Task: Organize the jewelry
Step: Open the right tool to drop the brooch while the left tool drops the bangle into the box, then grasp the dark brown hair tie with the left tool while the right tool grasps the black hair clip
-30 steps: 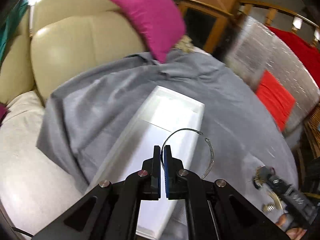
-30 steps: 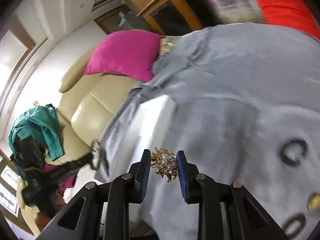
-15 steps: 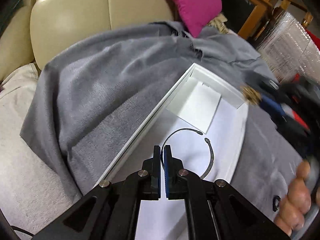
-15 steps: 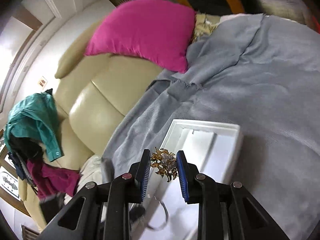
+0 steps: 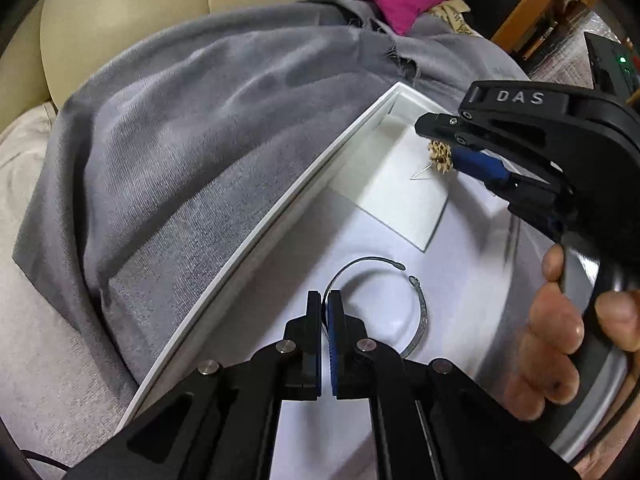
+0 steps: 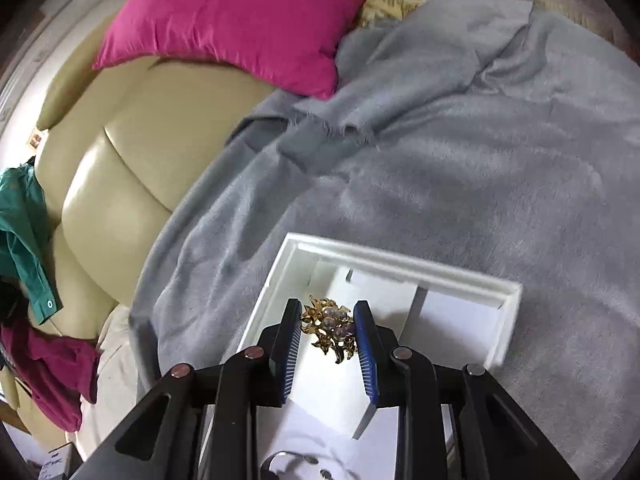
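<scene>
My left gripper (image 5: 325, 300) is shut on a thin silver open bangle (image 5: 420, 312), which hangs just above the floor of a long white tray (image 5: 280, 204) lying on a grey blanket (image 5: 192, 128). My right gripper (image 6: 327, 312) is shut on a gold brooch with pearls (image 6: 330, 330) and holds it over the far end of the same tray (image 6: 408, 266). From the left wrist view the right gripper (image 5: 442, 152) reaches in from the right with the brooch (image 5: 439, 157) over a loose white card (image 5: 396, 196), a hand (image 5: 560, 336) gripping its handle.
A cream leather sofa (image 6: 120, 184) with a magenta cushion (image 6: 240, 20) stands behind the blanket. Teal and magenta clothes (image 6: 24, 216) hang at the left. Wooden furniture (image 5: 532, 12) is at the back right.
Both grippers came down over the white tray. The right one swung in from the right with the brooch to the tray's far end. The left one lowered the bangle toward the tray floor.
</scene>
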